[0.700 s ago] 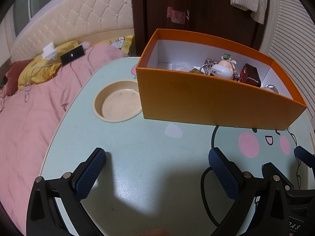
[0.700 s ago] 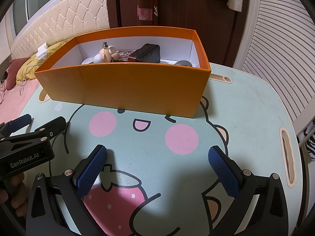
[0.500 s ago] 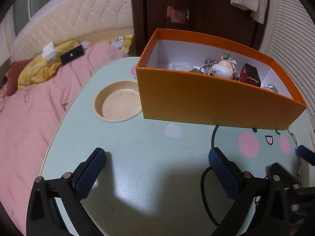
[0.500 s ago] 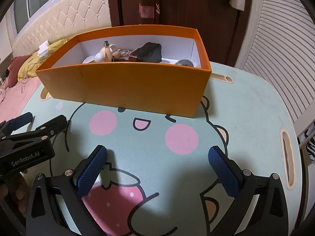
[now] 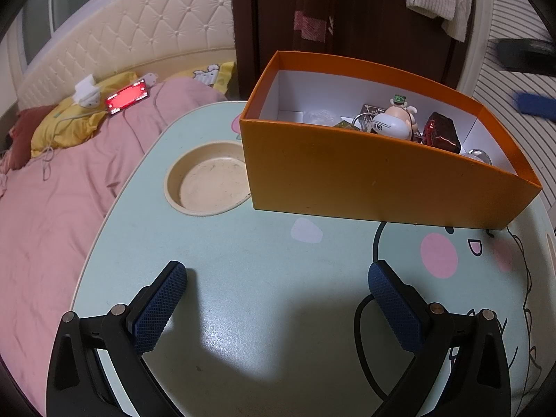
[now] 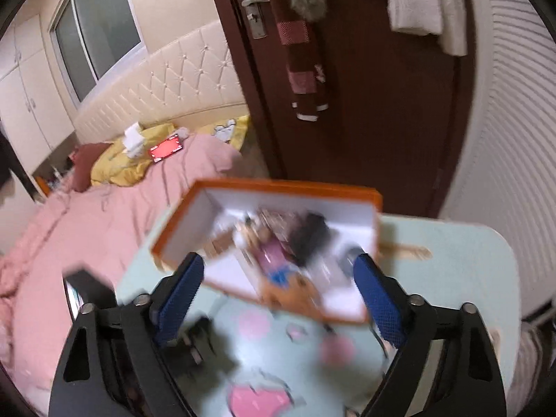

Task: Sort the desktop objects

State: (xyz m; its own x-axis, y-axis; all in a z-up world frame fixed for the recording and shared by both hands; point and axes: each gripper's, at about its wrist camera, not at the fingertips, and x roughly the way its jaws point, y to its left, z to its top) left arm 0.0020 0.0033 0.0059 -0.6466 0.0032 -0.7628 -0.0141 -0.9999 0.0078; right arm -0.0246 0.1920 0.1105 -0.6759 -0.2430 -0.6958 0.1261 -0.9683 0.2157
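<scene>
Left wrist view: sharp, evenly lit by warm indoor light from above; a soft pale sheen lies on the bench [image 5: 243, 278] near the frame's lower middle; a broad dark shadow spreads between the left gripper [image 5: 278, 299] fingers; the phone screen [image 5: 128, 98] on the bed glows overexposed red; a blue streak at upper right is smeared. Right wrist view: heavy motion blur over the orange box [image 6: 278, 187] and its contents, bench print smudged; door [image 6: 365, 87] and headboard [image 6: 166, 83] comparatively crisp. Both views: strong fisheye bending, black vignette at corners.
</scene>
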